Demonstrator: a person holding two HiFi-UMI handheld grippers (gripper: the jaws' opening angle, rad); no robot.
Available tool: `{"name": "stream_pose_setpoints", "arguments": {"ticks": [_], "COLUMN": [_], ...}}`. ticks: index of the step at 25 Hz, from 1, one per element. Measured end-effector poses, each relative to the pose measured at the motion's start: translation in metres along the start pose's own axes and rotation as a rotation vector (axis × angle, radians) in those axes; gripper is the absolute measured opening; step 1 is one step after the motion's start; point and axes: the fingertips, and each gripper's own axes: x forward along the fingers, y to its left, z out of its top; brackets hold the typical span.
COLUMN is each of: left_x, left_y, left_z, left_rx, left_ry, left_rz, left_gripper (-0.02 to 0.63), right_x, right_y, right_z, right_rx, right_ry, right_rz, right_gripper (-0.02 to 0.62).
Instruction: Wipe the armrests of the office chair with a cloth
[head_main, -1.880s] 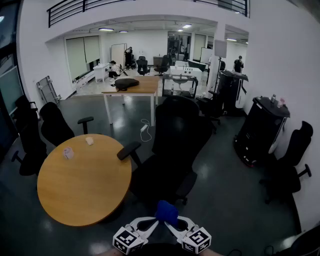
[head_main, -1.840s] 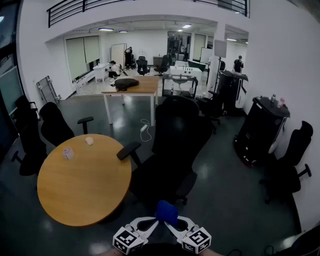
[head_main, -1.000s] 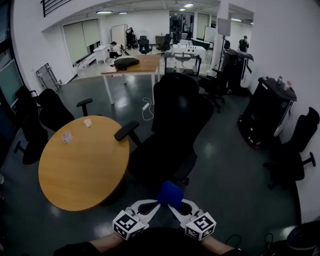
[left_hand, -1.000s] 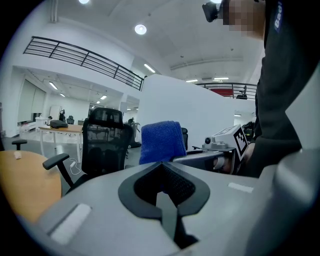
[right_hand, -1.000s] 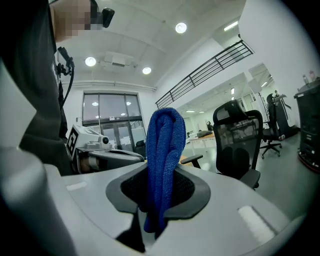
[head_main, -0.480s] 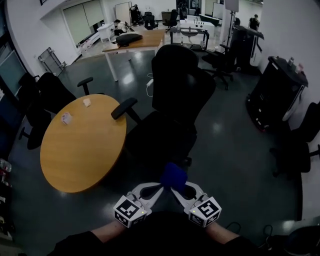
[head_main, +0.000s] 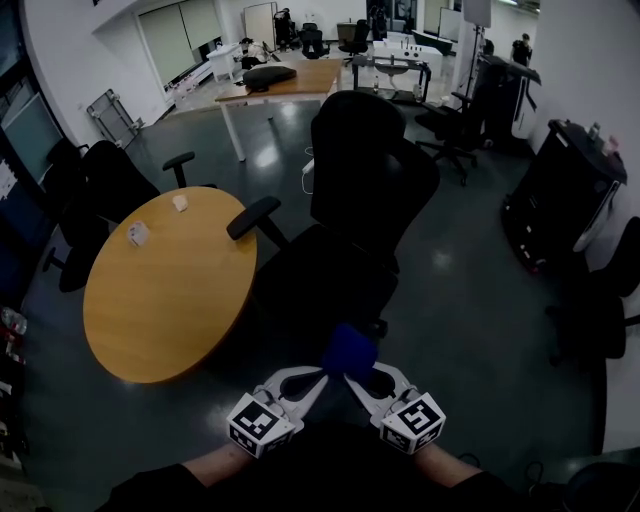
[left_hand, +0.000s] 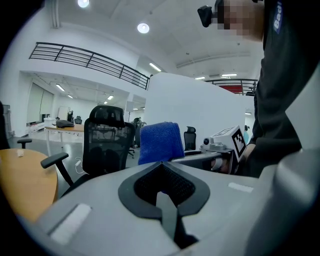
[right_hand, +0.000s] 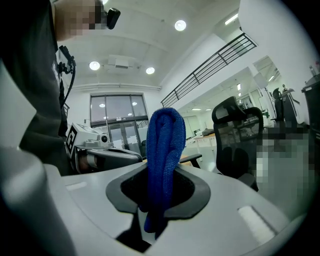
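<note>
Two hand-held tools sit side by side at the bottom of the head view, tips angled toward each other. The right tool (head_main: 352, 378) is clamped on a folded blue woven cloth (head_main: 348, 350), which runs up between its jaws and stands above them (right_hand: 165, 150). The left tool (head_main: 316, 376) has its jaws together with nothing between them (left_hand: 167, 200); the cloth only shows just beyond its tip (left_hand: 160, 142).

Ahead of both tools stands the black mesh-backed office chair (head_main: 365, 190), the front edge of its seat towards them and well apart from the cloth. Its padded black armrest (head_main: 253, 216) juts out on the left side, close beside the rim of a round wooden tabletop (head_main: 165, 300) with only a narrow gap between. The chair's other armrest cannot be made out.

To the chair's right, the dark glossy floor (head_main: 470, 290) lies open as far as a black cart (head_main: 565, 190) near the wall. More black chairs (head_main: 110, 185) crowd the tabletop's far left edge. Near that far rim lie two small white objects, one (head_main: 138, 233) apart from the other (head_main: 180, 202). A rectangular wooden desk (head_main: 290, 78) stands behind the office chair.
</note>
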Motion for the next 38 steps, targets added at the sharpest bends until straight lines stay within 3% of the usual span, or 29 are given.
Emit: {"name": "stream_pose_setpoints", "arguments": {"ticks": [9,17,23,27,32,38], "left_x": [0.021,0.023,-0.003,-0.019,-0.026,-0.025], "left_y": [0.079,0.237,0.386,0.458,0.511,0.541], "left_z": [0.009,0.024,0.036,0.033,0.023,0.007], "left_rx": [-0.045,-0.1,-0.155,-0.178,-0.188,-0.222], "left_ry": [-0.041,-0.075,-0.099,-0.113,-0.101,-0.1], "left_rz": [-0.033,-0.02,0.082,0.141,0.185,0.239], "left_gripper": [0.015,0.015,0.015,0.014,0.015,0.015], "right_x": [0.061,0.179,0.279,0.326,0.364,0.393], "right_y": [-0.038,-0.082,-0.109,-0.119,-0.123,-0.125], "right_z": [0.01,0.03,0.059,0.078,0.092,0.1], "right_rx": [-0.03,-0.012,-0.002,-0.017,-0.035,-0.085], "right_ry": [0.043,0.084,0.106,0.1,0.115,0.142], "right_rz": [-0.047,-0.122,-0.187,-0.203,-0.208,-0.182], "right_gripper": [0.09,0.09,0.089,0.091,0.09,0.091]}}
